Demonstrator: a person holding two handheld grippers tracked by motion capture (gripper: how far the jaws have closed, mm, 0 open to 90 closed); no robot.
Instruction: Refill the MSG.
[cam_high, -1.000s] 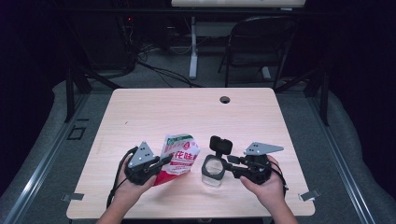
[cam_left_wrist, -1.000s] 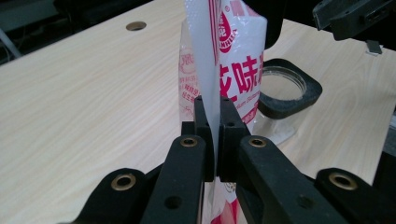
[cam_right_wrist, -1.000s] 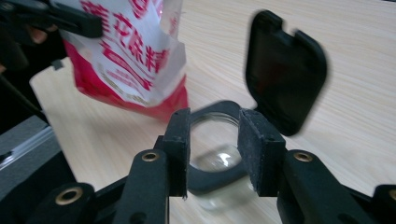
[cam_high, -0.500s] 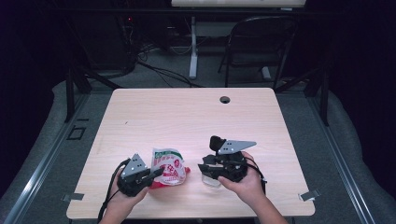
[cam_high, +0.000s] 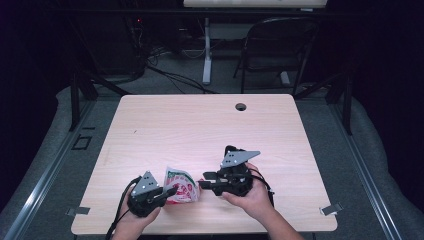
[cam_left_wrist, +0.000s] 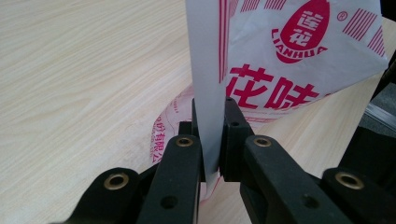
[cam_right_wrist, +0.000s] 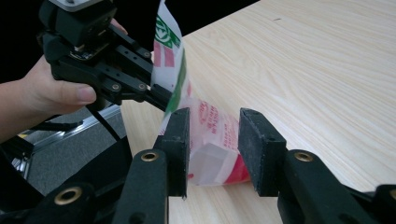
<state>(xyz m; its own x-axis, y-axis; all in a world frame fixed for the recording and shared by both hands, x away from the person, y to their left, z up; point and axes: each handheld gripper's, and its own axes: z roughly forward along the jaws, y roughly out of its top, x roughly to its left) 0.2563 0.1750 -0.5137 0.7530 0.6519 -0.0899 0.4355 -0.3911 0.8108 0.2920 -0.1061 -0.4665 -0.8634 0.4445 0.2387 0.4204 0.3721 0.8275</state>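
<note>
Two grippers at work on the near edge of the table (cam_high: 200, 125), its far side bare wood. My left gripper (cam_left_wrist: 212, 135) is clamped on the flat edge of the red-and-white packet (cam_high: 180, 186), holding it upright (steady for the other hand, I'd say). My right gripper (cam_right_wrist: 212, 149) comes in from the right, jaws apart, straddling the packet's low end without pressing it, lined up, I judge, to pinch it.

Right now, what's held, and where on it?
Left gripper clamps the packet by its flat side edge. Right gripper straddles the packet's lower end, fingers apart, not gripping.
</note>
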